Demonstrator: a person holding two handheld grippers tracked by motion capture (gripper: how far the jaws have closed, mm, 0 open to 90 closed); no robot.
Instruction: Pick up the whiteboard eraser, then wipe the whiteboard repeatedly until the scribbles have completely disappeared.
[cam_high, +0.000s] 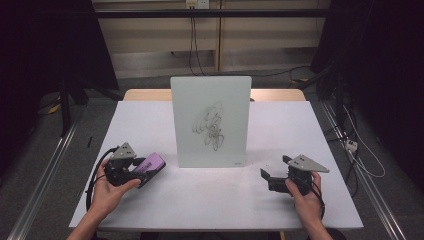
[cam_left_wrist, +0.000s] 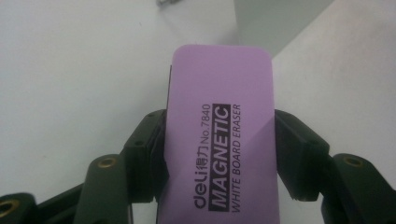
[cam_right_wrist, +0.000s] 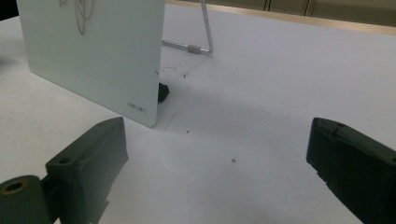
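Note:
A purple whiteboard eraser (cam_left_wrist: 222, 140) printed "MAGNETIC WHITE BOARD ERASER" sits between the jaws of my left gripper (cam_left_wrist: 219, 154), which is shut on its two long sides. In the high view the eraser (cam_high: 151, 167) points toward the board from the left gripper (cam_high: 134, 171) at the table's left front. A small white board (cam_high: 211, 121) stands upright mid-table with a dark scribble (cam_high: 210, 126) on its face. My right gripper (cam_high: 271, 179) rests open at the right front, nothing between its jaws; in its own view the board's lower corner (cam_right_wrist: 140, 109) lies ahead to the left.
The white table (cam_high: 280, 200) ends at a wooden strip along its far side. A wire stand (cam_right_wrist: 205, 32) props the board from behind. Cables trail on the floor to the right, and metal rails run down both sides.

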